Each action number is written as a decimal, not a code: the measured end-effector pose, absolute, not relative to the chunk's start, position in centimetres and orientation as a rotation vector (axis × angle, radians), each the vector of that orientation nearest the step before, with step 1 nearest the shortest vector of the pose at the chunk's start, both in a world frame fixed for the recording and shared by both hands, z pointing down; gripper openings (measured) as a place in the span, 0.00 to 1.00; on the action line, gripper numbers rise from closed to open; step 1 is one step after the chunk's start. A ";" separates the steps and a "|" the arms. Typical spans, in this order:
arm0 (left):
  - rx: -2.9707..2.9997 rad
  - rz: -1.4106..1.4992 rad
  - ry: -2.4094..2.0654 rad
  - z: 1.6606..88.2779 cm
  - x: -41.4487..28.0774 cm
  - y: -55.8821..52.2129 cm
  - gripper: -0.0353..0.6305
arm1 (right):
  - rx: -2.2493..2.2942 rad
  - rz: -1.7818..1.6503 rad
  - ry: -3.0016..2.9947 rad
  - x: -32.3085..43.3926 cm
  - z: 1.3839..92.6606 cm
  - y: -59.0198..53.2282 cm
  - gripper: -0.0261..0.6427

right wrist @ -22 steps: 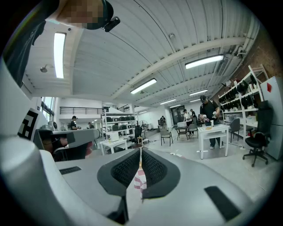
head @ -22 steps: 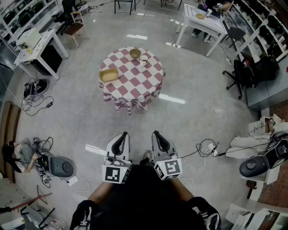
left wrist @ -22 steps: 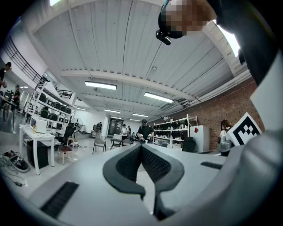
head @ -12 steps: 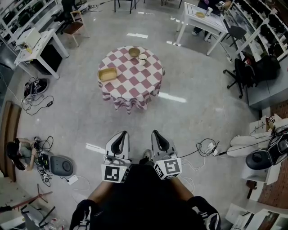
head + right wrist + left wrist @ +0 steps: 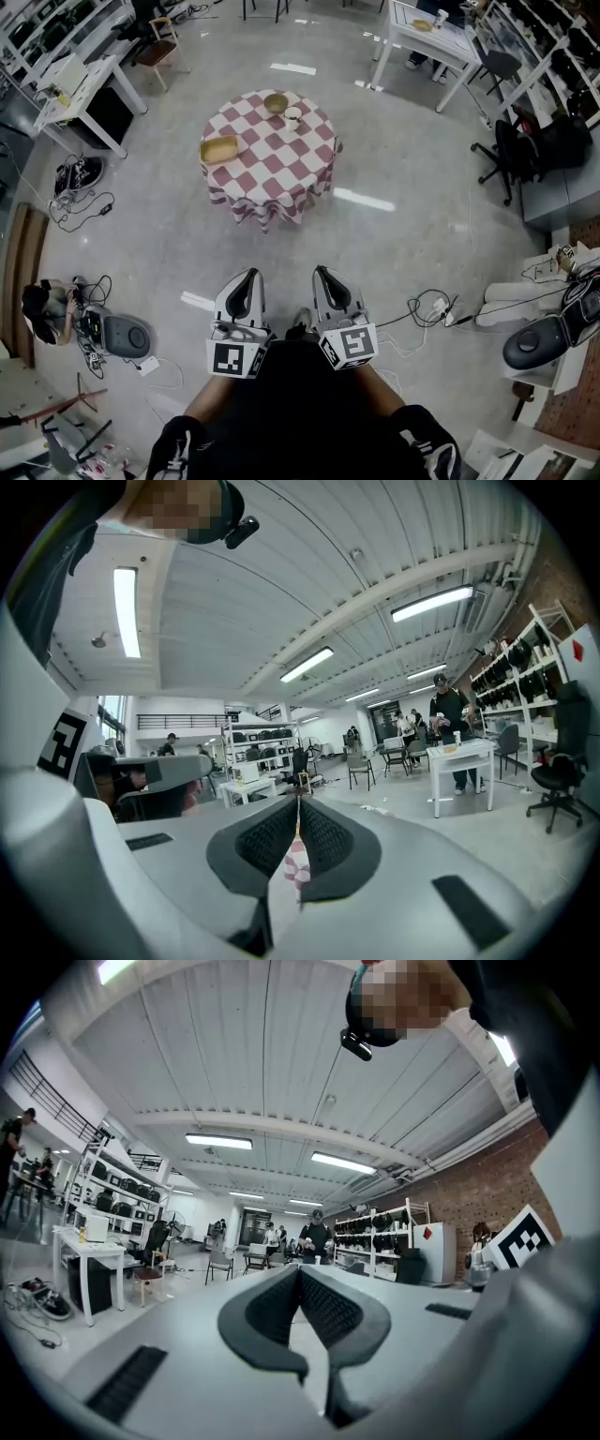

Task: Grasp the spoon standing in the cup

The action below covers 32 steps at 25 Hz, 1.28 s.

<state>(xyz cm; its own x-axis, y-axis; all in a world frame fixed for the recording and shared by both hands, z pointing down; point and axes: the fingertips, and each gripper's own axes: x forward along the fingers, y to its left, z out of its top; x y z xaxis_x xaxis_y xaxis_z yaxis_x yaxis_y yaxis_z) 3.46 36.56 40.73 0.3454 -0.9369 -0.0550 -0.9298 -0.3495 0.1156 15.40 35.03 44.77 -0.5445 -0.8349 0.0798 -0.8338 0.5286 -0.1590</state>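
Note:
A round table with a red-and-white checked cloth point(image 5: 270, 159) stands several steps ahead on the floor. On its far side is a white cup point(image 5: 292, 117); the spoon in it is too small to make out. Beside the cup are a tan bowl point(image 5: 276, 102) and a wooden tray point(image 5: 220, 150). Both grippers are held close to the person's body, far short of the table. My left gripper point(image 5: 246, 277) point(image 5: 300, 1270) is shut and holds nothing. My right gripper point(image 5: 323, 274) point(image 5: 298, 800) is also shut and holds nothing. A strip of the checked cloth point(image 5: 295, 866) shows behind its jaws.
White desks point(image 5: 82, 89) stand at the left and a white table point(image 5: 427, 39) at the back right. A black office chair point(image 5: 502, 150) is at the right. Cables point(image 5: 80, 202) and a grey device point(image 5: 127, 336) lie at the left, where a person point(image 5: 42, 311) sits on the floor.
The table has drifted slightly up and left in the head view as the view shifted. Both grippers stay shut by the body.

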 end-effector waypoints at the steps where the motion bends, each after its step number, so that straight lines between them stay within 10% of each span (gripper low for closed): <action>1: 2.517 -0.175 -1.767 40.7 3.7 36.5 0.07 | -1.487 -0.275 2.748 15.8 44.8 34.9 0.08; 32: 2.544 -0.130 -1.615 42.6 0.2 12.3 0.07 | -1.615 -0.294 2.803 10.8 47.4 10.3 0.08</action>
<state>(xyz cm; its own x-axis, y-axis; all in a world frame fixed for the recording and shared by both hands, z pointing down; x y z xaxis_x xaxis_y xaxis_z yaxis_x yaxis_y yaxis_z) 0.22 12.33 42.62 0.4252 -0.9051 -0.0055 -0.8943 -0.4210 0.1515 10.80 10.33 47.41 -0.5016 -0.8458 0.1818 -0.8651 0.4910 -0.1028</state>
